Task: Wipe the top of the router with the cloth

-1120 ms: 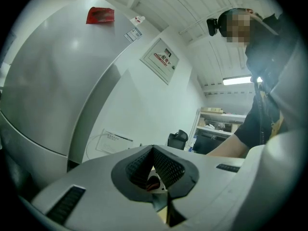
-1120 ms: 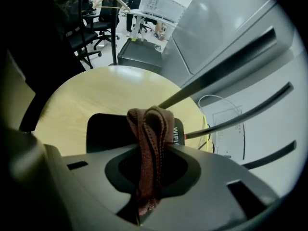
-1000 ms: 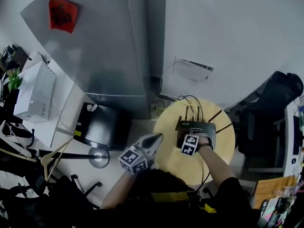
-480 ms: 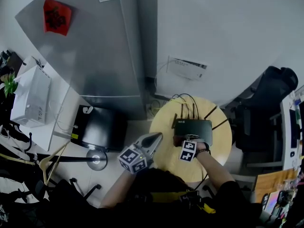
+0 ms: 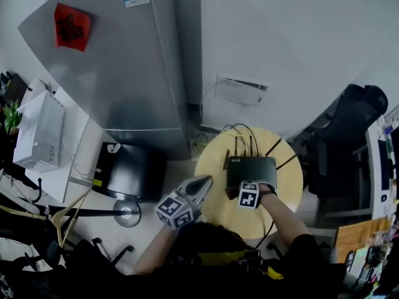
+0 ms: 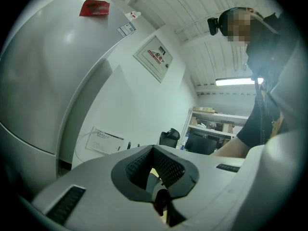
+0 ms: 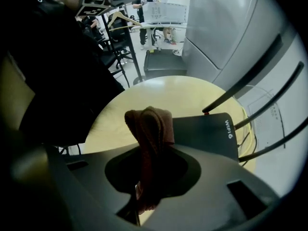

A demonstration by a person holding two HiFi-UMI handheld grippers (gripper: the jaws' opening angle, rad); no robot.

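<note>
Right claw [image 7: 147, 179] pinches the cloth [image 7: 150, 129] — at the router [image 7: 204, 134] edge.

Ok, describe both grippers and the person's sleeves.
The left gripper and right gripper have grey moulded shells, each carrying a cube of black-and-white square markers. The person wears a dark short-sleeved top.
</note>
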